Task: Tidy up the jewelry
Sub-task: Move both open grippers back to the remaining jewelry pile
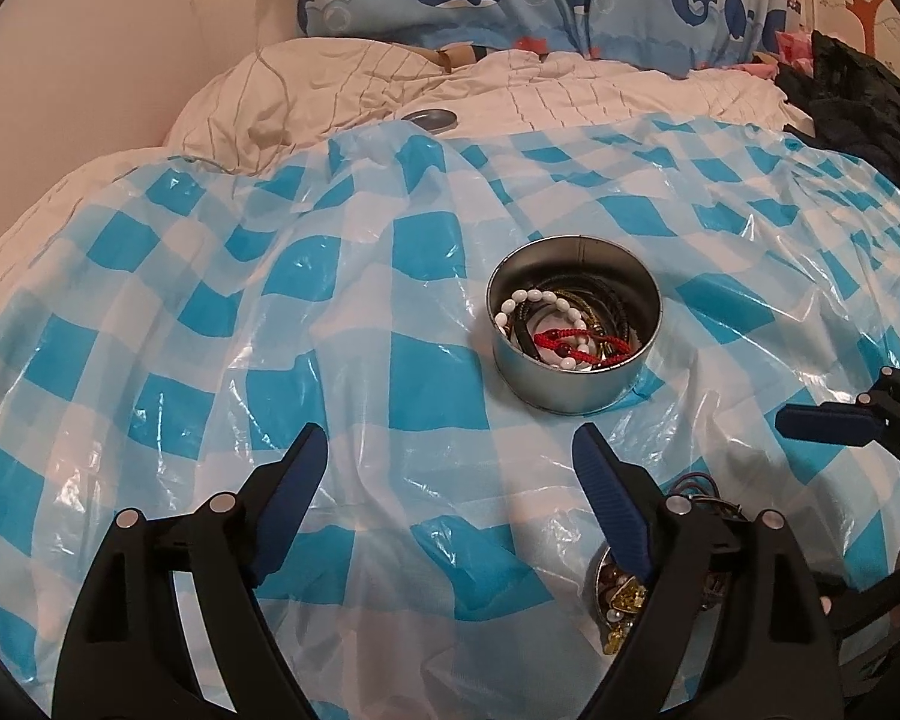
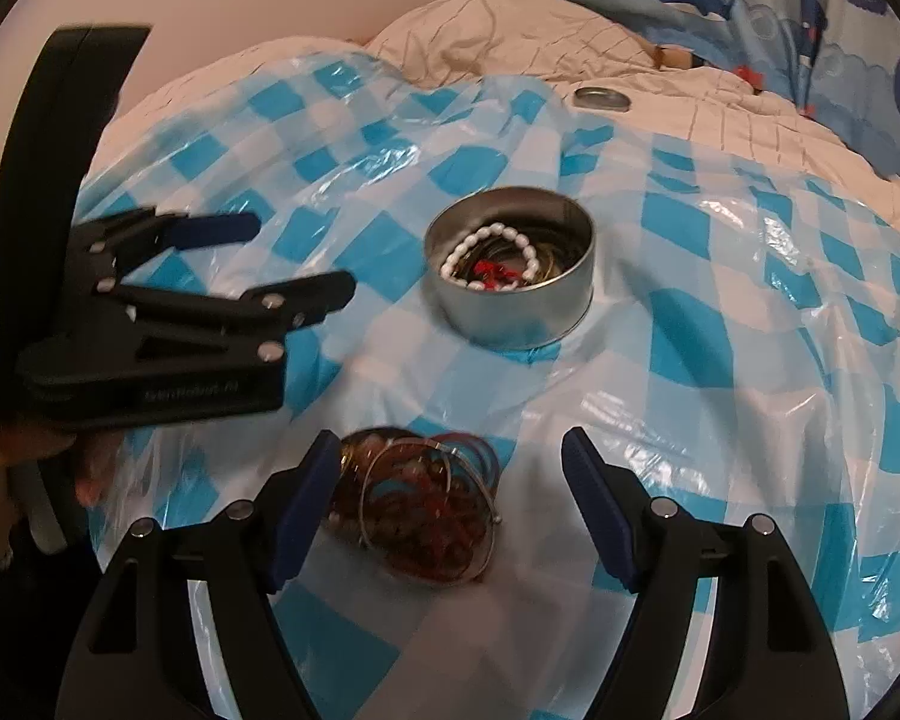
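1. We work on a checked plastic sheet [image 1: 390,276] spread over the bed, likely to keep small pieces from sinking into the quilt
2. Round tin [image 2: 510,288] sits mid-sheet at 12 o'clock from our right gripper [image 2: 450,468], already holding beads and cords; its lid [image 2: 600,99] is parked well beyond, at 1 o'clock
3. Left gripper [image 1: 450,462] spread wide, holding nothing, staged at 7 o'clock of the tin
4. Right gripper spread wide over the loose bangle pile [image 2: 426,510], nothing clamped; we judge it's lined up for the next pick

Round metal tin [image 2: 510,294] upright, holds white-bead bracelet [image 2: 492,252]; loose bangle pile [image 2: 426,510] at its 6 o'clock.
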Demonstrator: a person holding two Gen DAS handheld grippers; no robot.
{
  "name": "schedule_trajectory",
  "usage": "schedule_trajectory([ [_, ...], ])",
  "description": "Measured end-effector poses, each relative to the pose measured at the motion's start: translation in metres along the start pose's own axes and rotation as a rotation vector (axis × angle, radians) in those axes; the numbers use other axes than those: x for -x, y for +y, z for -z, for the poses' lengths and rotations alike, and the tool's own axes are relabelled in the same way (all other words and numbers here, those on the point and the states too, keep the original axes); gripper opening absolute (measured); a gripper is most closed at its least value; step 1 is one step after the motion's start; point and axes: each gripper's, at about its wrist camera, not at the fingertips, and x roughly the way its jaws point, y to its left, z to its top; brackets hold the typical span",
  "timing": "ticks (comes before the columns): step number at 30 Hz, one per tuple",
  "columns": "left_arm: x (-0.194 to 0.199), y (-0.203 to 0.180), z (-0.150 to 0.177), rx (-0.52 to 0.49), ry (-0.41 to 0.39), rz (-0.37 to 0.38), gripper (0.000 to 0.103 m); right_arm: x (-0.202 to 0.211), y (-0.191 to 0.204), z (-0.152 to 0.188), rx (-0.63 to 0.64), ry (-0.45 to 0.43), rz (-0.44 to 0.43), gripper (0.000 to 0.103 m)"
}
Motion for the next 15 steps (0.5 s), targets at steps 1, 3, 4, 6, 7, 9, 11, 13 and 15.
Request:
schedule_trajectory([
  [1,0.000,0.000,0.000,-0.002,0.000,0.000,0.080,0.000,0.001,0.002,0.011,0.006,-0.001,0.073],
  [3,0.001,0.001,0.001,0.000,0.000,0.002,0.081,0.001,0.003,0.009,0.038,0.027,-0.001,0.073],
  [4,0.001,0.000,0.001,0.002,0.000,0.001,0.081,0.000,0.003,0.012,0.044,0.035,-0.002,0.073],
  [6,0.002,0.002,0.002,0.010,0.000,0.002,0.082,0.001,0.002,0.019,0.055,0.057,-0.004,0.073],
  [7,0.003,0.001,0.002,0.010,0.000,0.002,0.082,0.002,0.002,0.022,0.058,0.062,-0.004,0.073],
  [9,0.005,0.000,0.004,0.007,-0.001,0.002,0.083,0.004,0.002,0.027,0.061,0.073,-0.011,0.073],
  [11,0.006,-0.002,0.006,0.003,0.000,0.003,0.083,0.005,0.004,0.031,0.062,0.076,-0.017,0.073],
  [13,0.007,-0.004,0.009,-0.004,0.005,0.009,0.083,0.007,0.006,0.033,0.061,0.073,-0.025,0.073],
  [15,0.008,-0.007,0.012,-0.014,0.012,0.016,0.084,0.007,0.008,0.033,0.049,0.065,-0.029,0.073],
])
